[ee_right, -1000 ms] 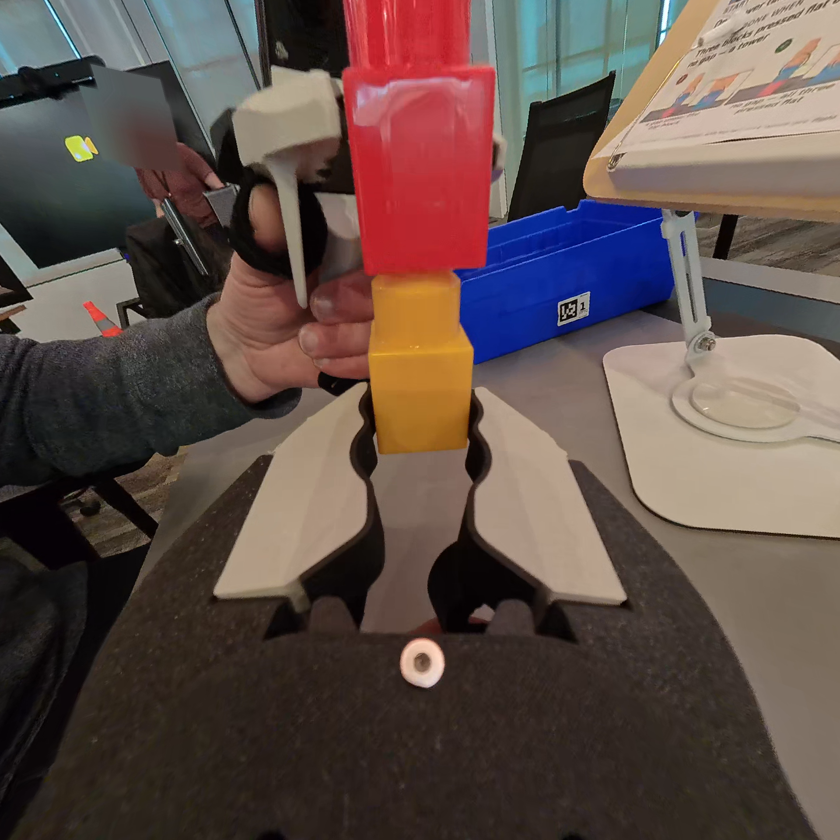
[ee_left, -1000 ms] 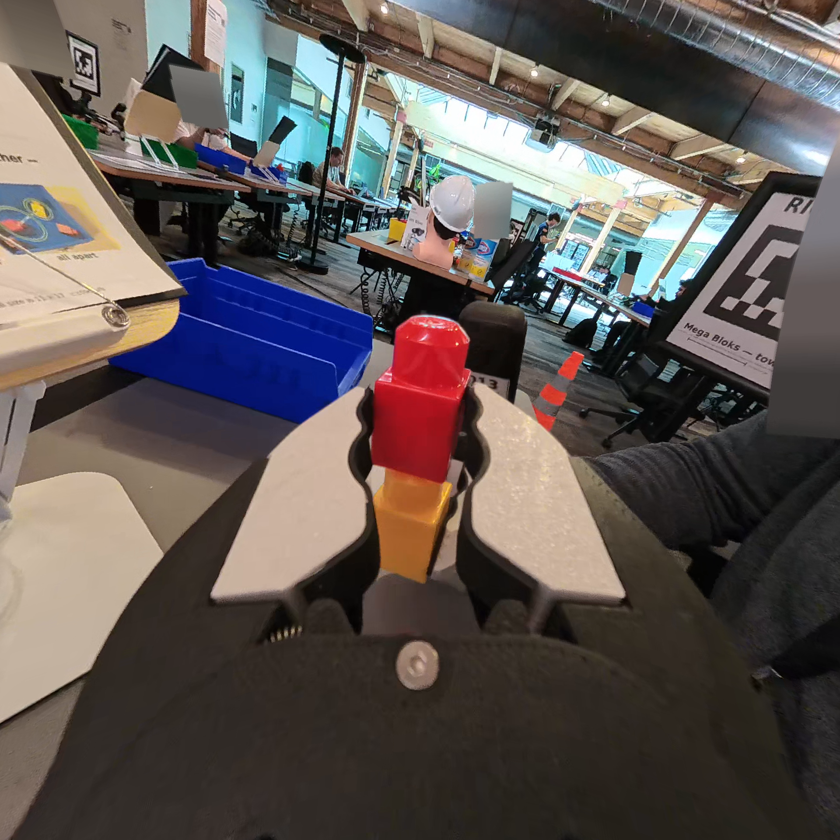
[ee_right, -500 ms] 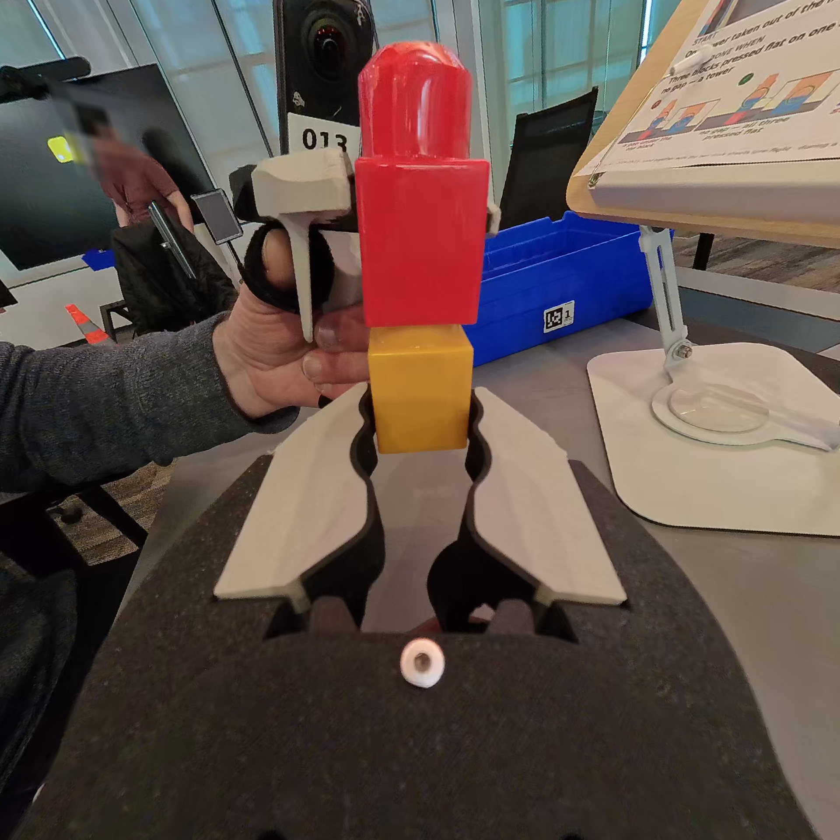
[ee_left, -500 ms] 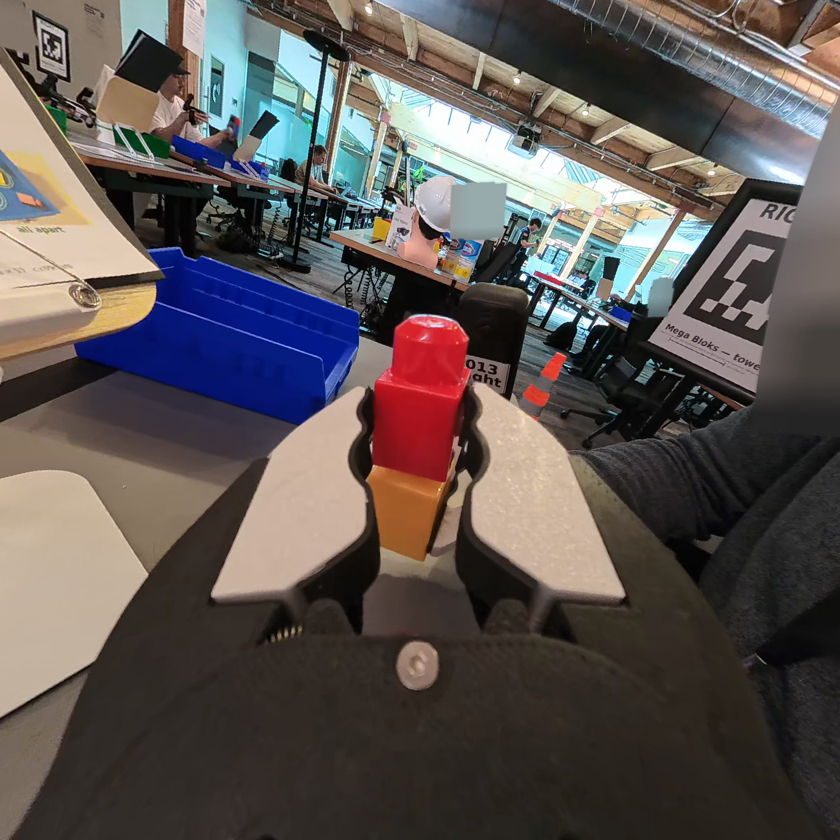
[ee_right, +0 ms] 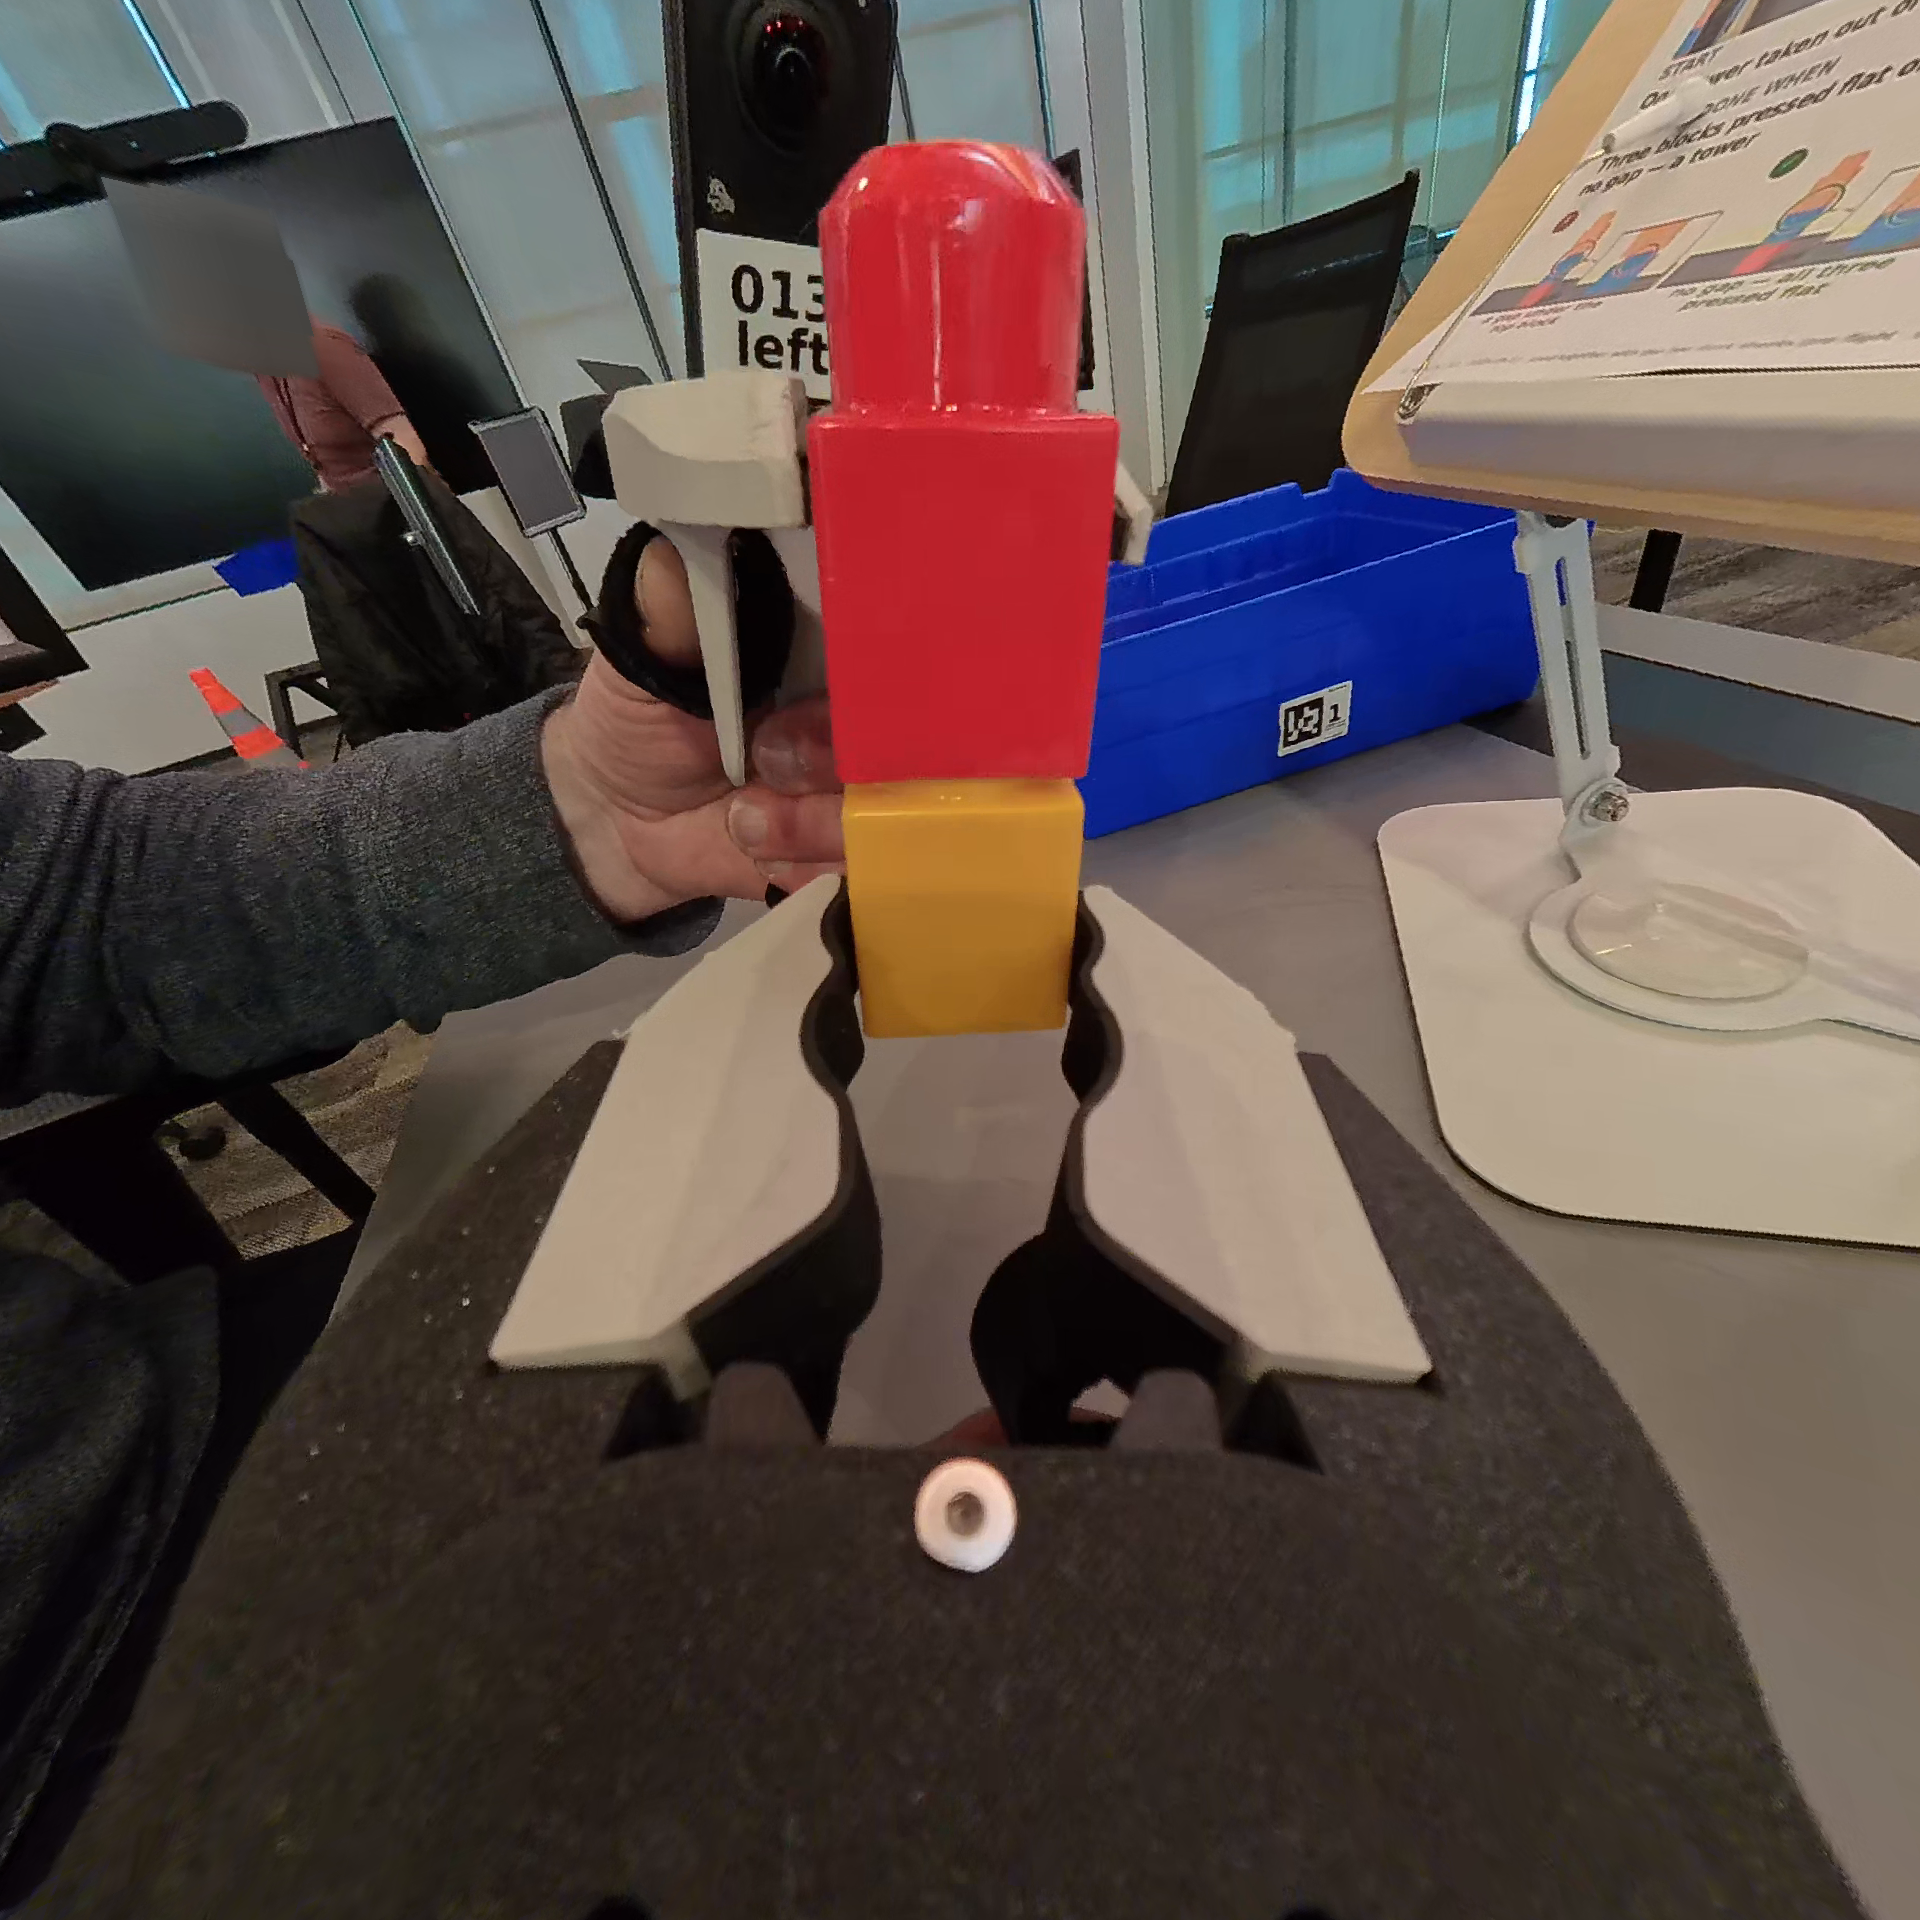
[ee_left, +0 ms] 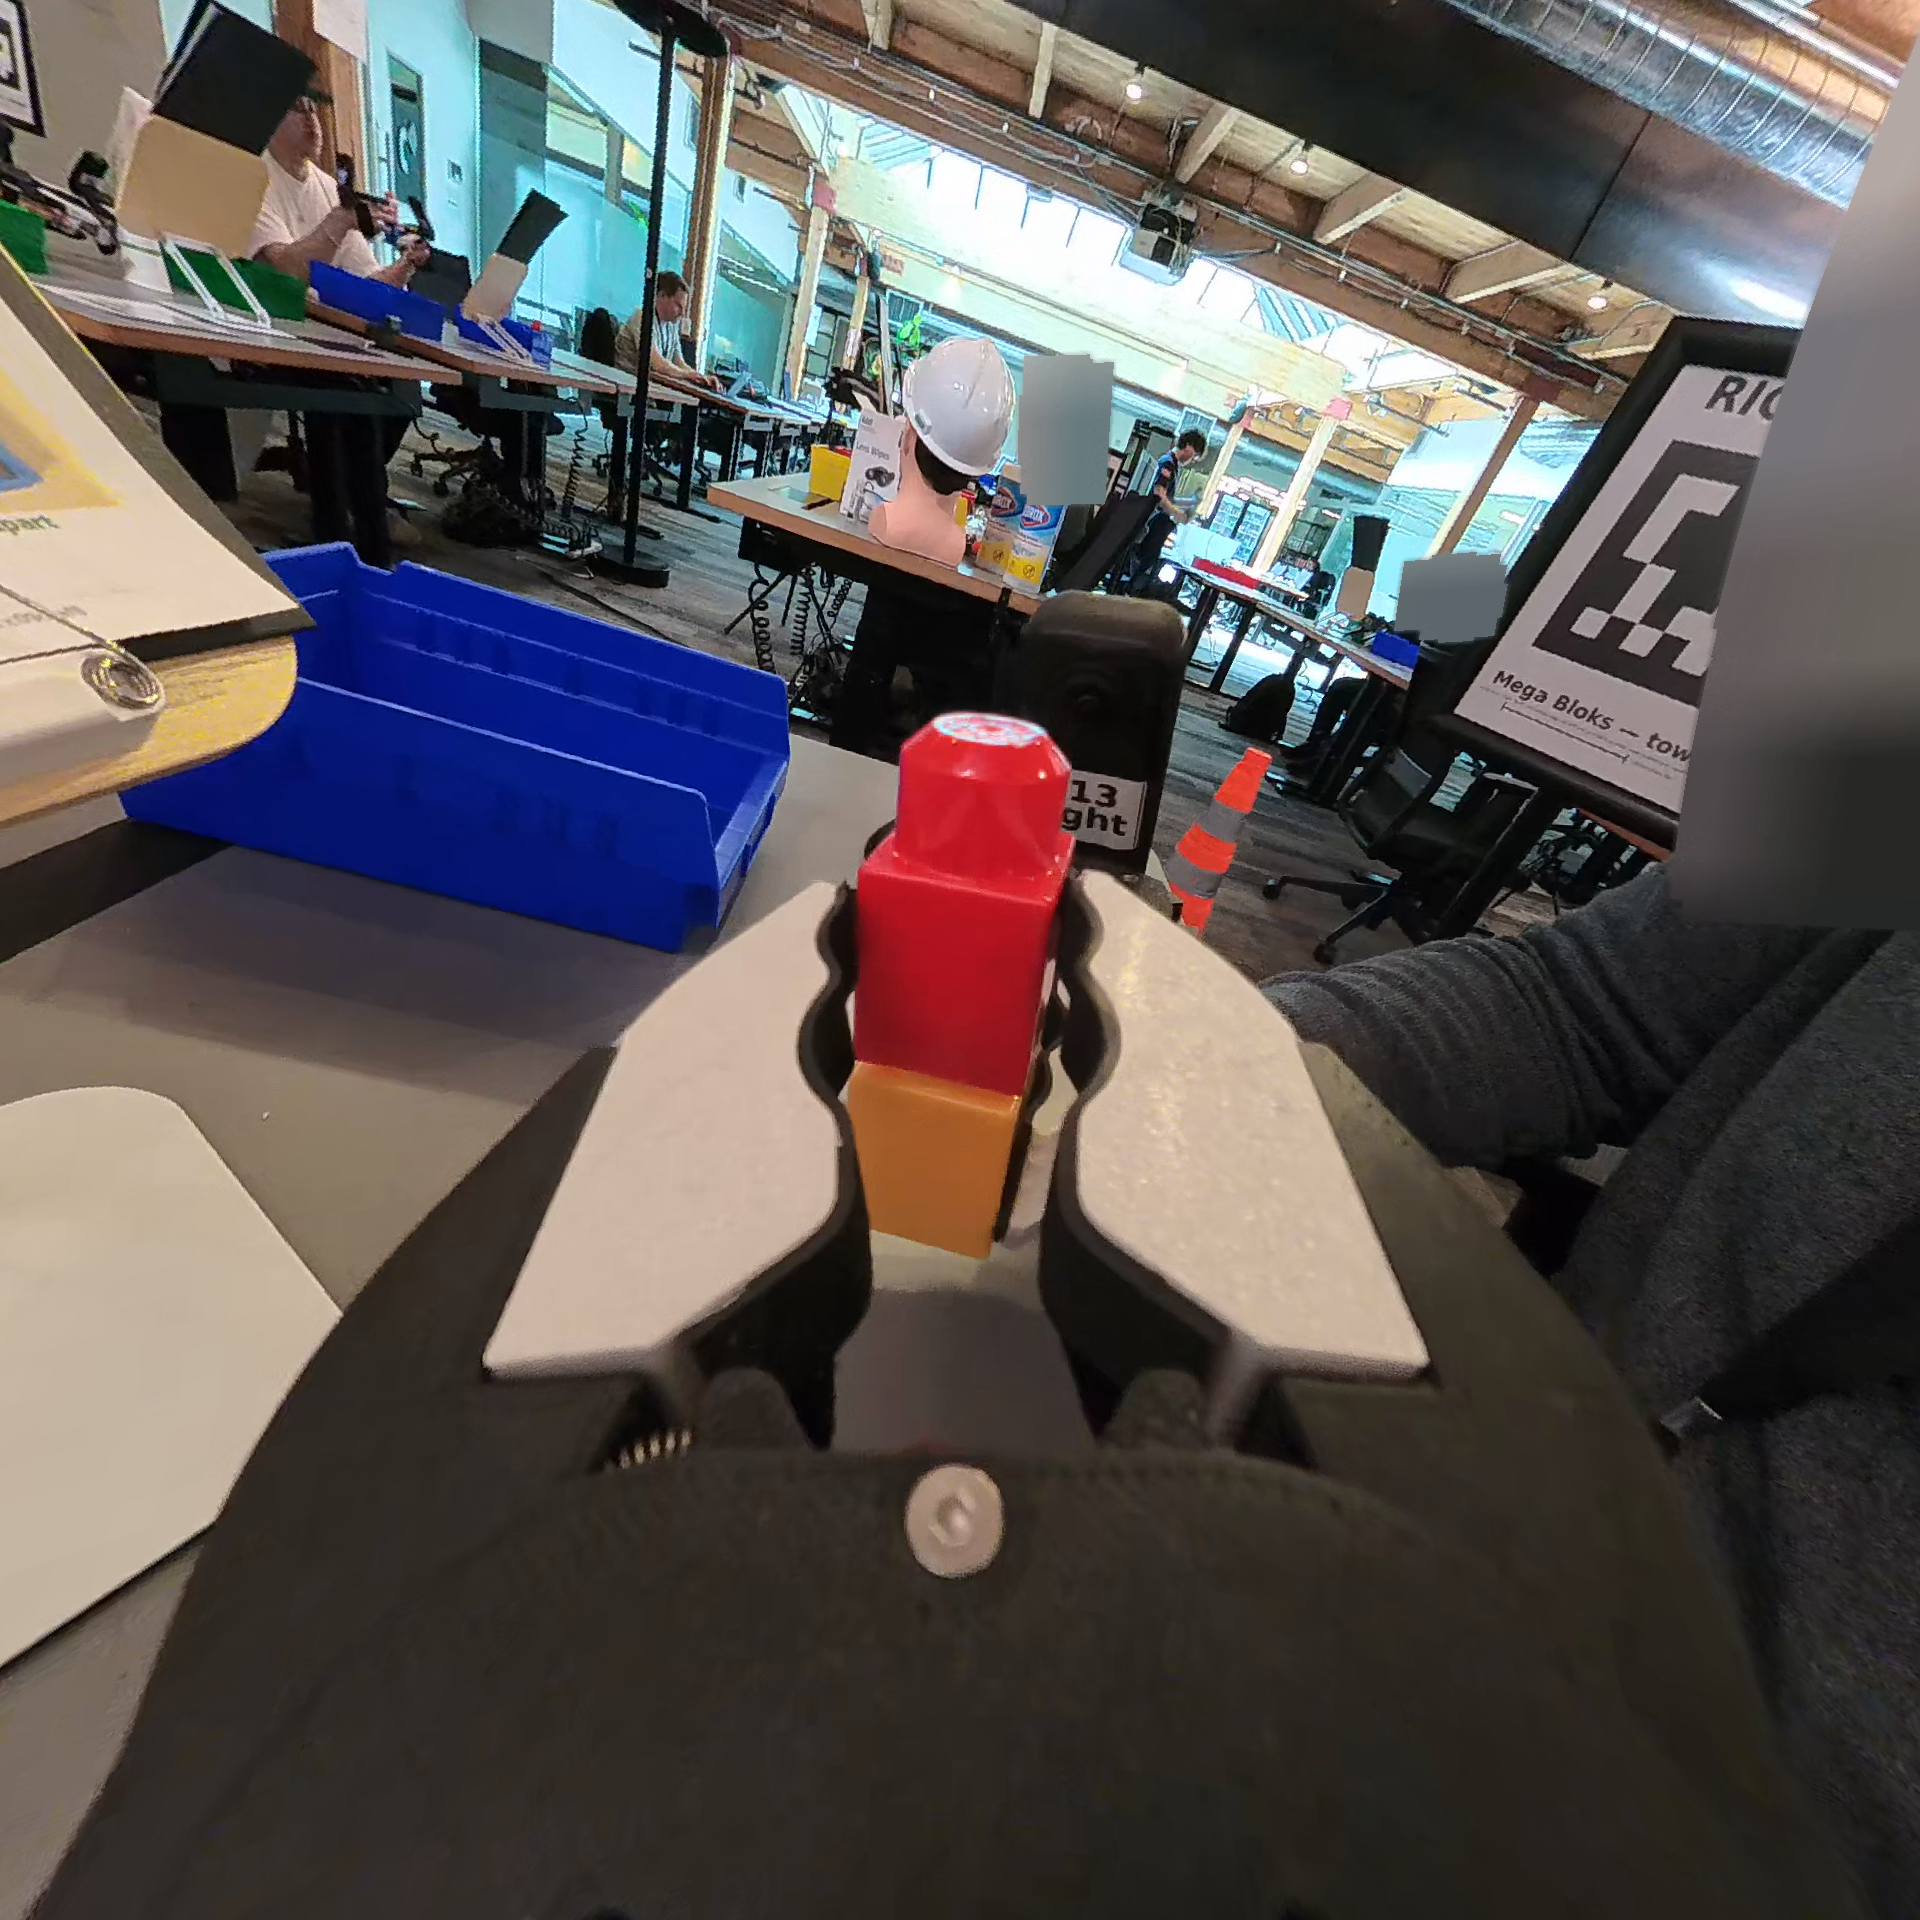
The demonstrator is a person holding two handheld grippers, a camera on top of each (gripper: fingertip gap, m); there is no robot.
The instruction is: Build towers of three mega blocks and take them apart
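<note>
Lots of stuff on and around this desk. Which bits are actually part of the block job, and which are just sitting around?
In the job:
- red block
- yellow block
- left gripper, shut on the red block
- right gripper, shut on the yellow block

Just sitting around:
- blue bin
- instruction board
- white stand base
- orange cone

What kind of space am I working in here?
Probably a shared open workshop or lab set up for data collection: rows of desks with seated people, a blue parts bin on the grey table, and a stand-mounted instruction sheet.
</note>
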